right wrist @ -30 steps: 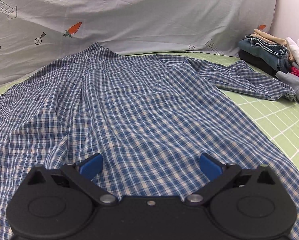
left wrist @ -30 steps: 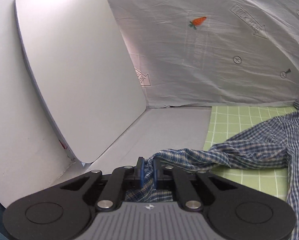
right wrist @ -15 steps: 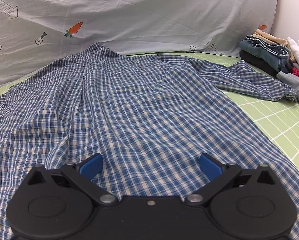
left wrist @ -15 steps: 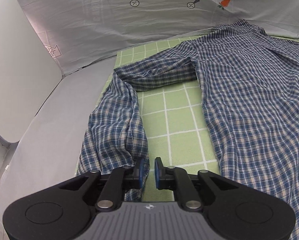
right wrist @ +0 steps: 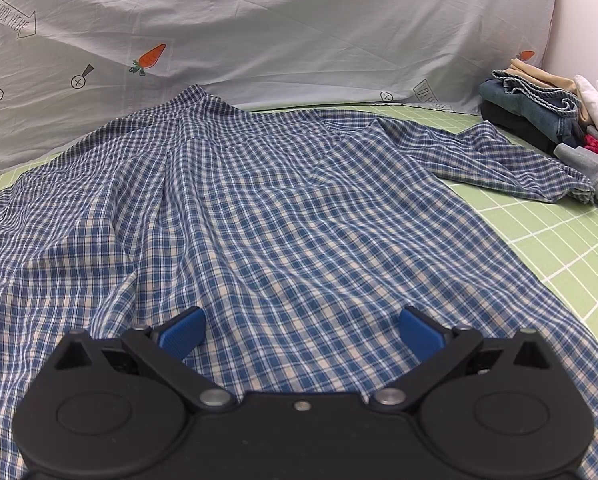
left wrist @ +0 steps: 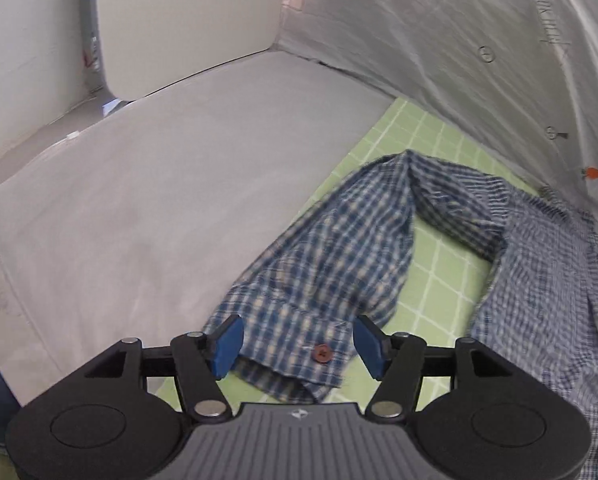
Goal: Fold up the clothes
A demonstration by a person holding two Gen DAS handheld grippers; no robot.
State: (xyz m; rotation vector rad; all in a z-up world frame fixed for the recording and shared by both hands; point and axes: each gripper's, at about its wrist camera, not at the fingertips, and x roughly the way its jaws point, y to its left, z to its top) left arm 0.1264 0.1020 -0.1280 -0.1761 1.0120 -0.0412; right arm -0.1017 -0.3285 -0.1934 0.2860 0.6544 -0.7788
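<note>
Left wrist view is showing the left tongs (left wrist: 297, 346) just opening wide around the soft, light shirt (left wrist: 331, 248) cuff (left wrist: 295, 354) on the green mat (left wrist: 439, 256); right tongs (right wrist: 301, 334) are hovering wide over its body. The cuff hem is looking best to pinch.

green grid mat (right wrist: 547, 240) | carrot-print sheet (right wrist: 259, 32) behind | stacked garments (right wrist: 539, 116) far right

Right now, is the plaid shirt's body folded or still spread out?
Spread out: the plaid shirt lies flat across the green mat, sleeves extended.
</note>
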